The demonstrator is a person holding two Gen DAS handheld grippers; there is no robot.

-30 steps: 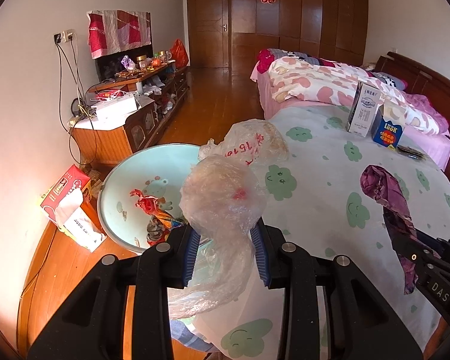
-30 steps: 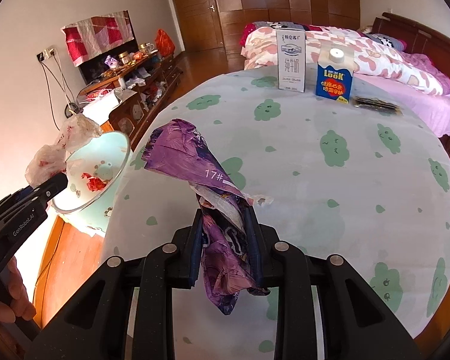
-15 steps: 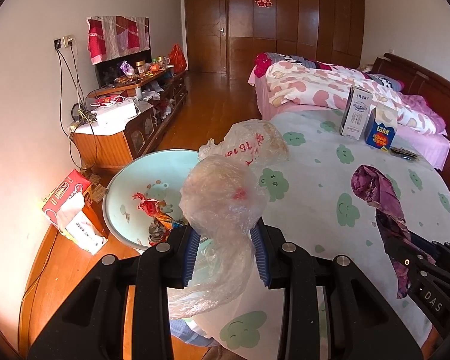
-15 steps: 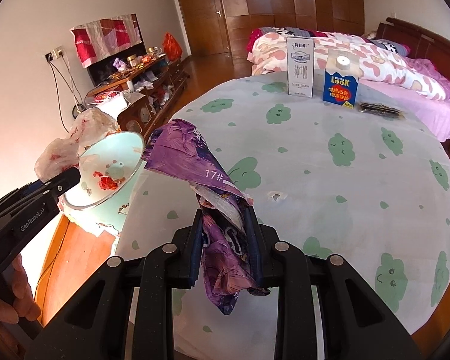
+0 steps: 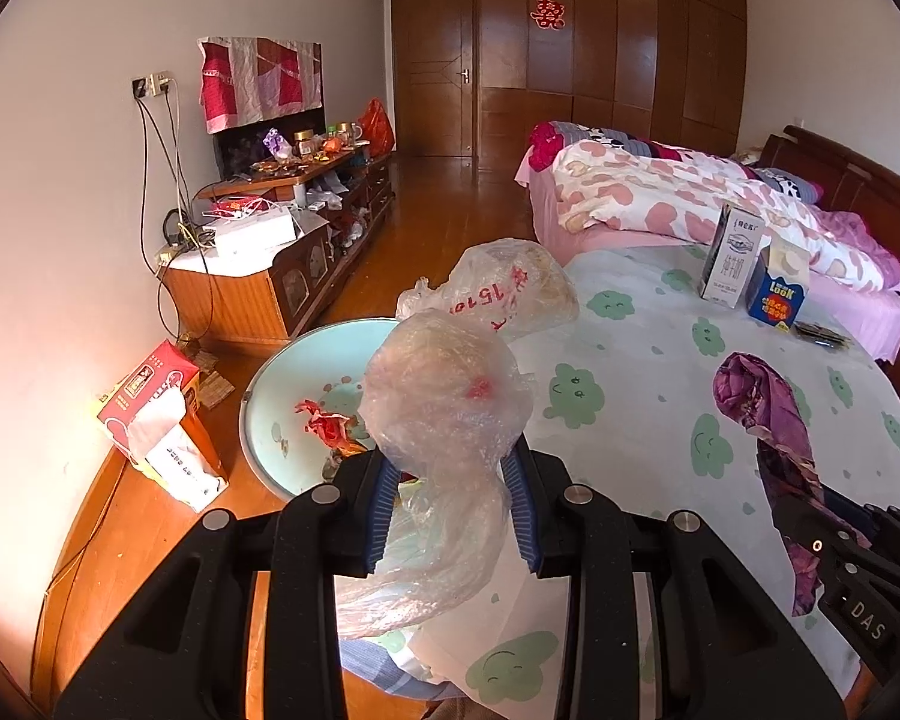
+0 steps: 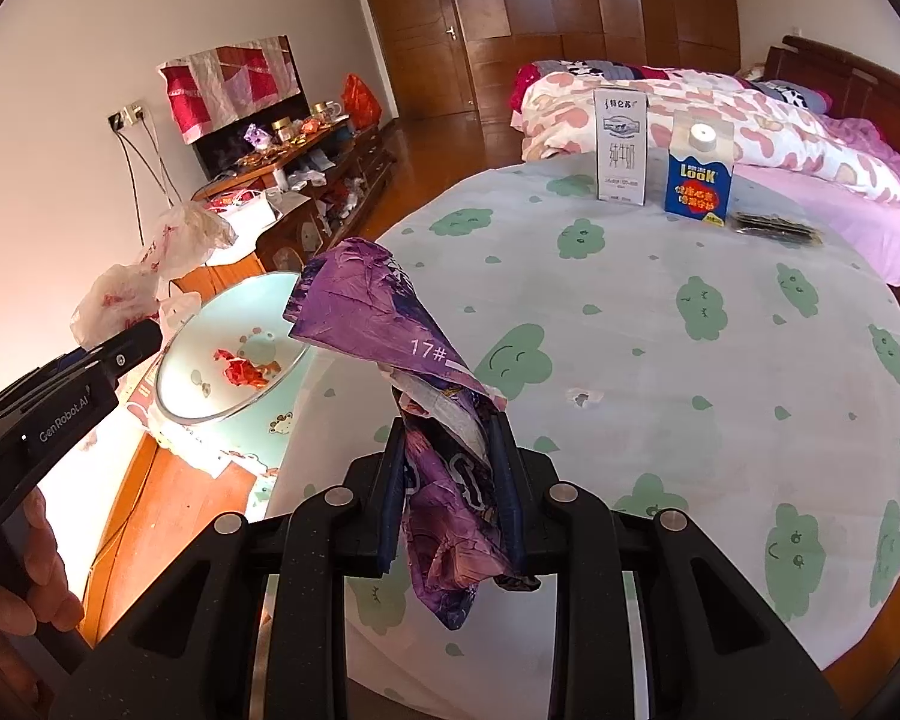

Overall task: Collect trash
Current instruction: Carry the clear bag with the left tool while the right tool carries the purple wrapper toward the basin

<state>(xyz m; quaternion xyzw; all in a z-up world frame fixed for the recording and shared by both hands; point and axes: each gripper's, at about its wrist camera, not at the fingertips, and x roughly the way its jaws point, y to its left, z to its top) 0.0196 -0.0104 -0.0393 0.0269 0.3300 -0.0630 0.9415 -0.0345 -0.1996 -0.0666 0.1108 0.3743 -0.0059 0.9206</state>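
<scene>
My left gripper (image 5: 450,504) is shut on a clear plastic bag (image 5: 450,408) with red print, held above the near rim of a pale blue basin (image 5: 288,402) that holds red wrappers (image 5: 324,423). The bag also shows in the right wrist view (image 6: 144,276), left of the basin (image 6: 204,348). My right gripper (image 6: 453,492) is shut on a crumpled purple wrapper (image 6: 384,312), held over the round table's left edge. The wrapper also shows in the left wrist view (image 5: 768,420).
The round table (image 6: 690,360) has a cloud-print cloth, a white milk carton (image 6: 621,147), a blue Look carton (image 6: 699,180) and a dark packet (image 6: 774,228) at its far side. A red tissue box (image 5: 156,414) lies on the floor by the wall. A bed stands behind.
Both grippers have pulled back and risen slightly with their loads; the table and cartons look farther away. The basin now shows nearer the purple wrapper in the right wrist view.
</scene>
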